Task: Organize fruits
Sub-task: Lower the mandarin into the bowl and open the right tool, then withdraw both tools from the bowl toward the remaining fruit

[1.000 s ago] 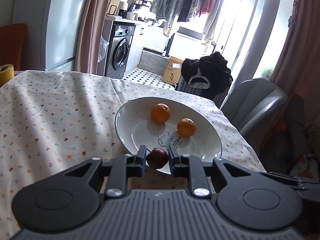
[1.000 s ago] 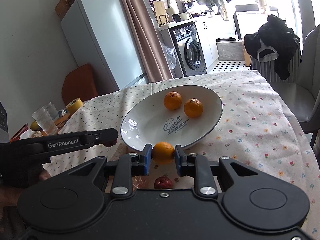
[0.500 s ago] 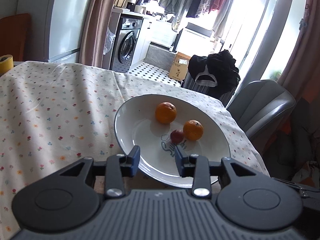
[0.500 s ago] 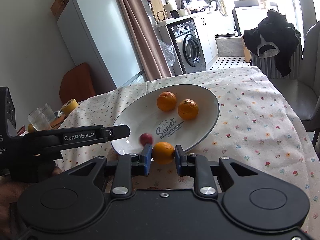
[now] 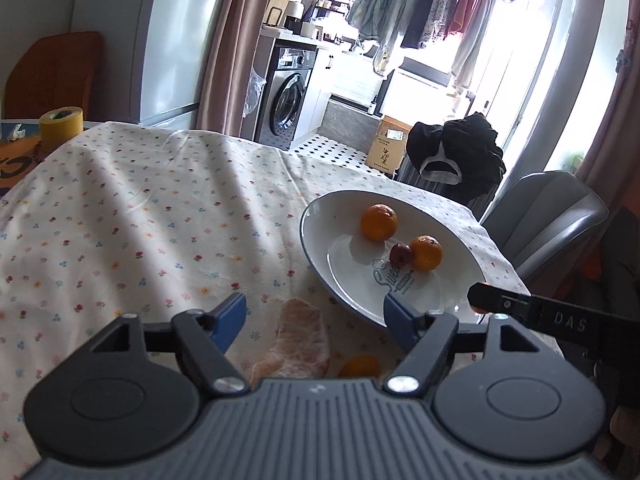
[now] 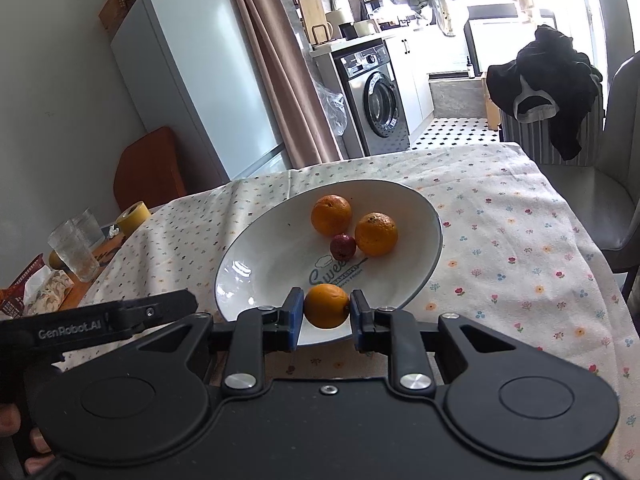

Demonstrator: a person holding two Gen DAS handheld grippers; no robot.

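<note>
Right wrist view, nearest first: my right gripper (image 6: 325,312) has its jaws clamped on an orange (image 6: 326,305), held just over the near rim of the plate (image 6: 256,268). The dish opens straight ahead of the jaws, so I judge a short push forward and a release would land the orange inside. Beyond it, toward the middle of the plate, a small dark red fruit (image 6: 343,246) sits touching one of two oranges (image 6: 376,233); the other (image 6: 331,214) lies just behind. My left gripper (image 5: 314,314) is off to the plate's left over the surface (image 5: 140,216), jaws opening with nothing between them; below them lie a crumpled wrapper (image 5: 296,338) and another orange (image 5: 359,366), partly hidden. The right hand is plainly nearer the plate.
</note>
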